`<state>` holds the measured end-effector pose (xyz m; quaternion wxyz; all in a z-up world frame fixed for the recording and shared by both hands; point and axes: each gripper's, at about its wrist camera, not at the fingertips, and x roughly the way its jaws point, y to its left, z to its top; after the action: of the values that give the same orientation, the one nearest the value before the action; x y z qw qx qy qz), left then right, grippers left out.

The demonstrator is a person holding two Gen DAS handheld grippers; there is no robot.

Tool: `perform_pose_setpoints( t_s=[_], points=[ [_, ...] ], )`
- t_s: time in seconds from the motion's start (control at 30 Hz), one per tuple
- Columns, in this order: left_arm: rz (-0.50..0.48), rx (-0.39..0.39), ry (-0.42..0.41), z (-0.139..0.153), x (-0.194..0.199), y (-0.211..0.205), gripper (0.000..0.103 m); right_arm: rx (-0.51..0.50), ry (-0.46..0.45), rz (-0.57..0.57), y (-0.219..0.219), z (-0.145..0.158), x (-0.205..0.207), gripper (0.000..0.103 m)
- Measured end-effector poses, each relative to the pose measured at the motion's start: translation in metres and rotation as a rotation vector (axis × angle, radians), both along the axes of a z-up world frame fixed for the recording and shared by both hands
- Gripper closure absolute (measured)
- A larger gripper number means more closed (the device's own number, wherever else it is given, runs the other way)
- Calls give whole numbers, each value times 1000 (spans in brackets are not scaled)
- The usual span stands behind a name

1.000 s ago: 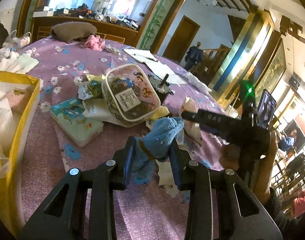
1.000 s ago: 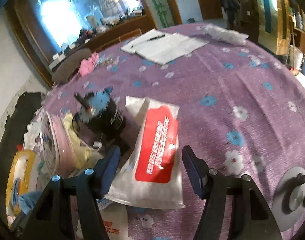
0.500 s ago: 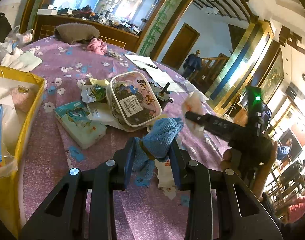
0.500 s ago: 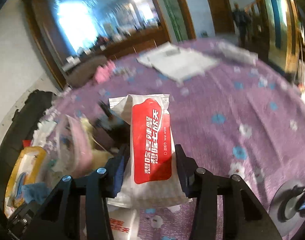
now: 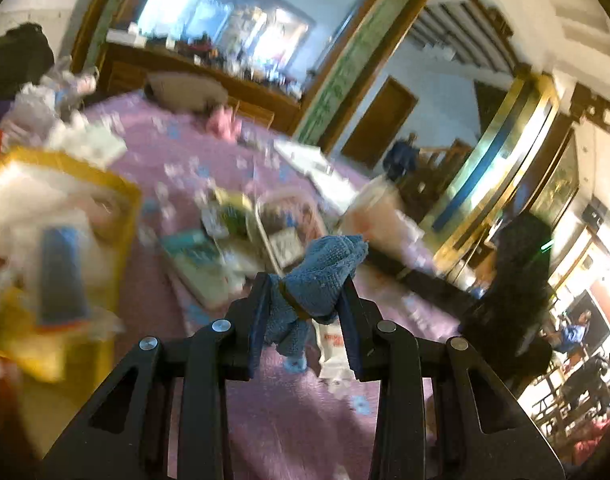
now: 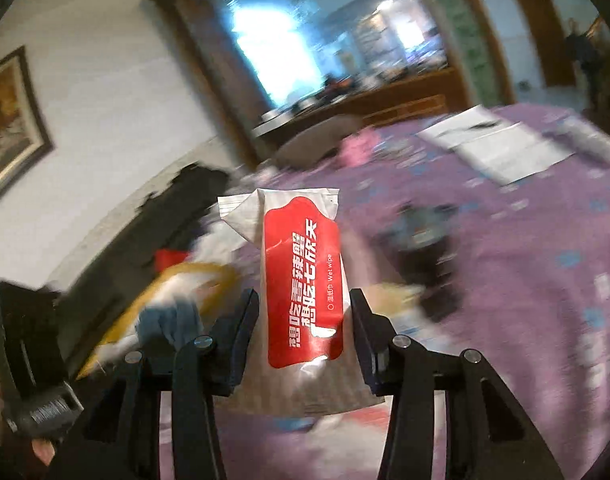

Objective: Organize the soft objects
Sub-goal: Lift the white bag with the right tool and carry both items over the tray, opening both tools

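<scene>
My left gripper (image 5: pixel 305 284) is shut on a blue knitted cloth (image 5: pixel 319 276) and holds it above the purple flowered tablecloth (image 5: pixel 289 412). A yellow bin (image 5: pixel 117 216) with soft packs in it lies to the left, blurred. My right gripper (image 6: pixel 305 300) is shut on a white wet-wipe pack with a red label (image 6: pixel 303 284), lifted off the table. The right gripper and its pack show blurred at the right of the left wrist view (image 5: pixel 385 220). The left gripper with the blue cloth shows at lower left in the right wrist view (image 6: pixel 173 320).
A clear lidded box (image 5: pixel 289 228), a teal tissue pack (image 5: pixel 197 252) and wrappers lie mid-table. A dark object (image 6: pixel 425 236), white papers (image 6: pixel 497 148) and a pink cloth (image 6: pixel 357 148) lie further back. A wooden sideboard (image 5: pixel 193 76) stands behind.
The right gripper closed on the wet-wipe pack and lifted it, swinging left toward the bin. The left gripper rose and moved with the blue cloth; both views are now motion-blurred.
</scene>
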<state>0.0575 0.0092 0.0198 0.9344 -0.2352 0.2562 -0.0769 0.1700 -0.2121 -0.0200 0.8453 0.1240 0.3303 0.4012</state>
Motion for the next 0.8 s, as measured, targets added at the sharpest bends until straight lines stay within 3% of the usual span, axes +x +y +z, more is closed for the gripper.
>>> perform_pose_setpoints(
  t_s=[0.13,0.27,0.4,0.5,0.7,0.8],
  points=[
    [85,45,-29,42,-27,32,71,25,80,160,54,17,-13,58],
    [202,84,37,58,-30,87,70,4,90,257,120,35,-19,58],
    [302,113,137,45,-17,136,70,-14,117,276,176,27,0,58],
    [353,102,225,19,0,170,70,-53,91,246,202,15,7,58],
    [396,97,360,-14,21,193,70,-125,20,236,219,0,-3,58],
    [411,91,418,-26,35,197,70,-147,43,250,224,-10,-1,58]
  ],
)
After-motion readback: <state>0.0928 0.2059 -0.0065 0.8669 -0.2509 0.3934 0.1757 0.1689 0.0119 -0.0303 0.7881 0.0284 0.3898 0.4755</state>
